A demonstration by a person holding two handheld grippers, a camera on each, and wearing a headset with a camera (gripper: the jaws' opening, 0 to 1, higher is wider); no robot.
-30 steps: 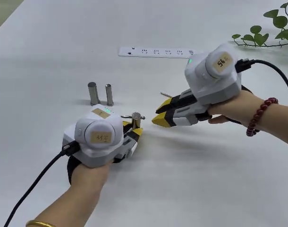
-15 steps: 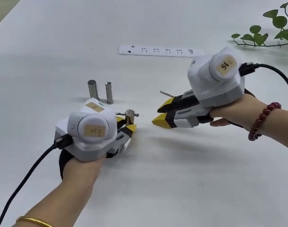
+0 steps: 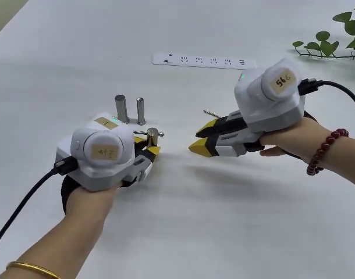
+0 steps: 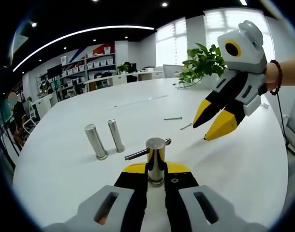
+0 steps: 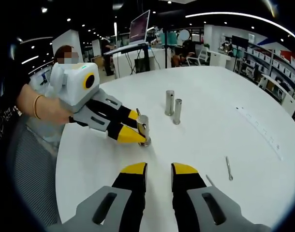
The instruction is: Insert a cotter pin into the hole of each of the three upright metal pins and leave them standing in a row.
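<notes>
Steel pin [image 4: 155, 153], its cotter pin [image 4: 136, 154] already through, is clamped in your left claw [image 4: 155, 170]; you have slid it nearer the two bare pins [image 4: 95, 141], not yet in line. Your right claw [image 5: 159, 170] waits empty, jaws apart. Loose cotter pins [image 5: 228, 167] lie on the tabletop [image 5: 196, 96], so two insertions remain.

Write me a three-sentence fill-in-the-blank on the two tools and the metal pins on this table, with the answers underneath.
1. The left tool grips one upright silver metal pin, which has a thin ____ pin pushed through it.
2. Beyond it stand ____ bare silver metal pins, side by side.
3. The right tool is open and holds ____.
Missing words: cotter; two; nothing.
</notes>
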